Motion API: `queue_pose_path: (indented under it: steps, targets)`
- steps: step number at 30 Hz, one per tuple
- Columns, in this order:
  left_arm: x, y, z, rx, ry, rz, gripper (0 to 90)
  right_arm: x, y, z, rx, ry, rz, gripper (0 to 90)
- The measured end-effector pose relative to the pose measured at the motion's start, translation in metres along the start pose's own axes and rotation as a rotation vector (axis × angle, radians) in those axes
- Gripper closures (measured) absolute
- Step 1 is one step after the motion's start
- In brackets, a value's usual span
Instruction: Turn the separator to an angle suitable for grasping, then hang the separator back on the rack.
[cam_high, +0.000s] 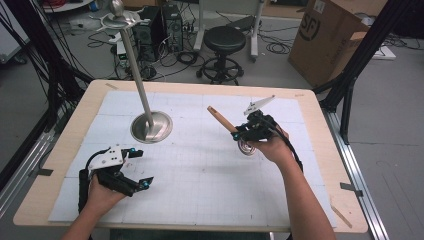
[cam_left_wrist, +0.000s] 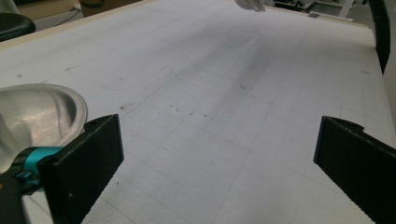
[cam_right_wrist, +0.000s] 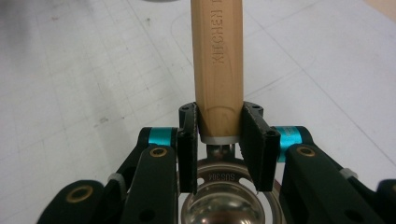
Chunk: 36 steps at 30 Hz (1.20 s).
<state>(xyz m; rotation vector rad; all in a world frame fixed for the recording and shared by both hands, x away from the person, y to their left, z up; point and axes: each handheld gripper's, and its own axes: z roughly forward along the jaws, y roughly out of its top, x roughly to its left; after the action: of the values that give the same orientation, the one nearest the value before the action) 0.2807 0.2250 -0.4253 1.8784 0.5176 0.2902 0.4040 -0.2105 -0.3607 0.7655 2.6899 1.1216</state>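
Observation:
A utensil with a wooden handle and a round steel head is lifted off the mat right of centre. My right gripper is shut on the handle's lower end, just above the steel collar. The handle points up and to the left, and the head hangs below the hand. A steel stand rises from a round base, its tilted pole topped by a knob and hooks. My left gripper sits low at the front left, open and empty.
A white gridded mat covers the wooden table. Behind the table stand a black stool, computer towers with cables and a cardboard box. Black frame legs stand at the right.

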Motion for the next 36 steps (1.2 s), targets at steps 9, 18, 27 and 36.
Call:
queue_pose_path:
  steps: [9, 18, 27, 36]
  targets:
    - [-0.001, 0.001, 0.0, 0.002, 0.004, 0.005, 2.1, 0.005, 0.003, 0.002, -0.027, -0.002, -0.013, 69.4]
    - [-0.001, 0.001, 0.0, 0.002, 0.001, 0.001, 2.1, 0.011, 0.007, -0.001, -0.093, -0.009, -0.018, 69.4]
    - [-0.004, 0.002, -0.001, 0.004, 0.003, 0.006, 2.1, 0.017, 0.019, -0.006, -0.171, -0.035, -0.001, 69.3]
    - [-0.004, 0.002, 0.0, 0.012, 0.005, 0.008, 2.1, 0.031, 0.054, -0.017, -0.228, -0.034, -0.034, 69.3]
